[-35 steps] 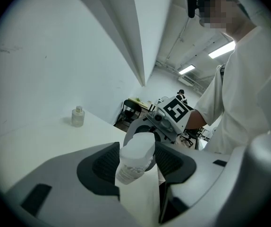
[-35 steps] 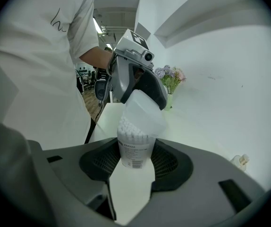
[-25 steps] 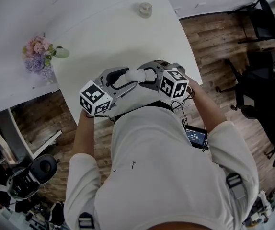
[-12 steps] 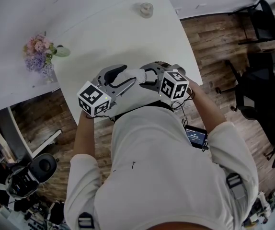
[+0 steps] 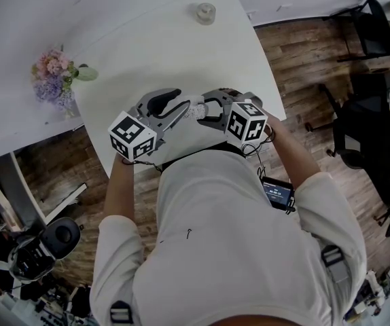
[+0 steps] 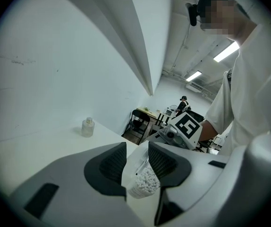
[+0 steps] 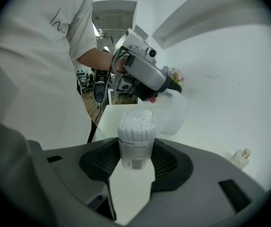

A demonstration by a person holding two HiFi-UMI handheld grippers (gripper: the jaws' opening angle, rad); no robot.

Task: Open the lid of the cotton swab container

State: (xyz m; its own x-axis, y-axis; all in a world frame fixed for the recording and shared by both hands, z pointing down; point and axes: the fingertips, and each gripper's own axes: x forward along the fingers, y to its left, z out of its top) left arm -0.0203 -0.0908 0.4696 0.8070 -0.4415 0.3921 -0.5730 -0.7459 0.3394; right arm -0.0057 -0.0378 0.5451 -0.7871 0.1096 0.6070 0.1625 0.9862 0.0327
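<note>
Upright over the near edge of the table (image 5: 161, 53): cotton swab container (image 7: 135, 143), clamped by its labelled body between the pads of the right gripper (image 7: 134, 157). Swab tips bare on top. Clear lid (image 7: 172, 113) off, tilted just beside, a little further in over the table, pinched in the left gripper (image 6: 136, 159), jaws just closed onto it. At the table's far edge, a small glass bottle (image 5: 206, 12); off its left side, flowers (image 5: 54, 80)

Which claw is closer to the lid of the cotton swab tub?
Left. The left claw has just been closing on the lid itself; the right claw holds the tub right beside it.
</note>
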